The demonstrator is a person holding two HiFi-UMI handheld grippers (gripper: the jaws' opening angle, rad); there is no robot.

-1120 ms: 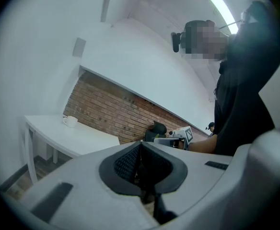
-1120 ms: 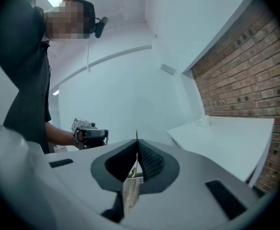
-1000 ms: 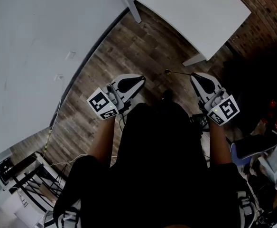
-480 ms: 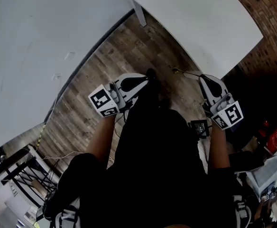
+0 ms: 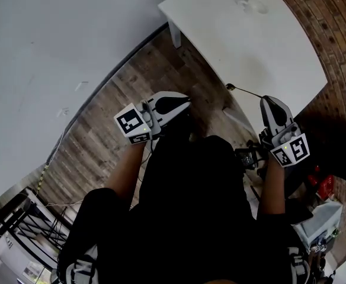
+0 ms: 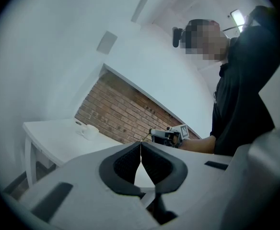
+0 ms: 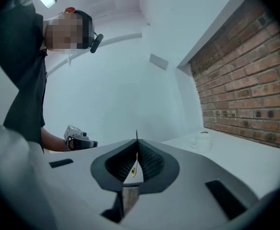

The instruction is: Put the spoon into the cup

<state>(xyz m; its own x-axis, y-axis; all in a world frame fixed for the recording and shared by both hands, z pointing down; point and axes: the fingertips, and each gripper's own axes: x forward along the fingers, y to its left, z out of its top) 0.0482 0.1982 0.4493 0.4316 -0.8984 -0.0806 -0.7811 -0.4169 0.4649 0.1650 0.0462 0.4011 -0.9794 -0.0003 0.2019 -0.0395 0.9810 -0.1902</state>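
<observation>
Head view, looking steeply down: both bare forearms reach forward from a black top, one gripper in each hand, side by side above the wood floor (image 5: pixel 114 123). The left gripper (image 5: pixel 182 102) points level towards the white table (image 5: pixel 262 46). Its jaws are pressed together at the tips with nothing between them, and the left gripper view confirms that.

Over on the other side, the right gripper (image 5: pixel 268 101) tips slightly downward and is clamped tight on the spoon (image 5: pixel 244 91). The thin handle runs out from the jaw tips, and the small bowl shows against the table's near edge. In the right gripper view the handle pokes up as a fine line above the closed pads.

The cup (image 7: pixel 203 139) sits on the tabletop near the brick wall (image 5: pixel 333 46), well apart from the spoon.

Each gripper carries a marker cube (image 5: pixel 131 126) printed with black-and-white square patterns. The one on the right gripper also shows a small green light.
</observation>
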